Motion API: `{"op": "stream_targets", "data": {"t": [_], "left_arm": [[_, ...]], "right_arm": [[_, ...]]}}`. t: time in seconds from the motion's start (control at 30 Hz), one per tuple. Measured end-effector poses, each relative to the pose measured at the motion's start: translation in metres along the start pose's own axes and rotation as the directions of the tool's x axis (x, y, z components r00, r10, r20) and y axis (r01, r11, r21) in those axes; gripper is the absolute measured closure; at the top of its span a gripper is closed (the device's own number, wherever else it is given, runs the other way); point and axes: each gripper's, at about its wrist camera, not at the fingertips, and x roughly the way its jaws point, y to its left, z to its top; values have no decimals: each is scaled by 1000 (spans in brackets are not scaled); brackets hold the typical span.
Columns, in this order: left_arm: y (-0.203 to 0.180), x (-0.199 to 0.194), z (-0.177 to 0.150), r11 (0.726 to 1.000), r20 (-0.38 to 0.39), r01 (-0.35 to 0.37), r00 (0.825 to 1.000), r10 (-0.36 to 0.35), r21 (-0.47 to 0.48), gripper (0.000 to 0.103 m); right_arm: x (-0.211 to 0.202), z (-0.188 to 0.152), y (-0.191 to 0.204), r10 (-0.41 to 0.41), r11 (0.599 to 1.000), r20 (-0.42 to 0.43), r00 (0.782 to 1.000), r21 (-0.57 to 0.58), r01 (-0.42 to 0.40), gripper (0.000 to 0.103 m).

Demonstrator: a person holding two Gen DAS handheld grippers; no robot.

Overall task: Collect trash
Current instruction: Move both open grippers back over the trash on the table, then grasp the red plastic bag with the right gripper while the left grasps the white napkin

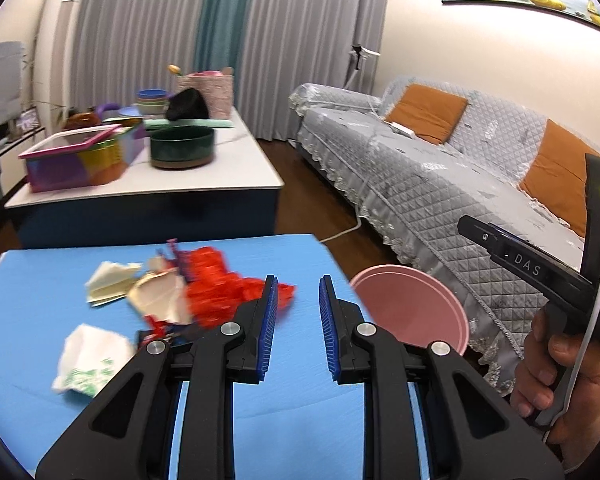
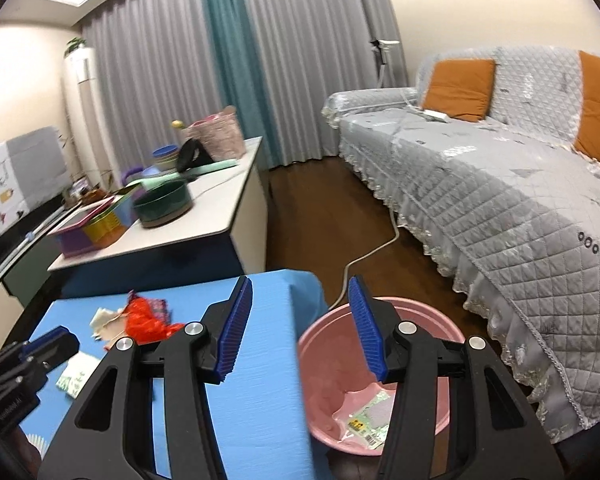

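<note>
Left gripper (image 1: 298, 312) jaws wide apart, holding nothing, over blue tabletop (image 1: 300, 412). Trash pile just left of it: red plastic bag (image 1: 216, 292), torn paper (image 1: 160, 296), white wrapper (image 1: 88, 364). Right gripper (image 2: 300, 328) gapes empty above pink bin (image 2: 324, 384); wrapper in bin (image 2: 366, 420).

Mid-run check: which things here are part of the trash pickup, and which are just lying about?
Job:
- red plastic scrap
- torn cream paper
- white-green wrapper
- pink bin beside the blue table, a wrapper already inside
- left gripper and right gripper, both open and empty

Lying about:
- green pot
- stacked bowls
- colourful box
- sofa
</note>
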Motion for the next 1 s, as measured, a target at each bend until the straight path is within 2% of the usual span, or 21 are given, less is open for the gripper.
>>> {"op": "stream_targets", "data": {"t": [0.2, 0.57, 1.0], "left_arm": [[39, -24, -16, 997, 10, -57, 998, 57, -55, 82], [96, -42, -48, 982, 2, -154, 988, 155, -114, 82], [141, -33, -80, 952, -102, -226, 973, 209, -208, 82]], "right_arm": [[-1, -5, 27, 53, 999, -16, 998, -7, -53, 54], [20, -20, 85, 132, 990, -81, 988, -46, -136, 66], [44, -35, 153, 190, 973, -129, 973, -109, -204, 66]]}}
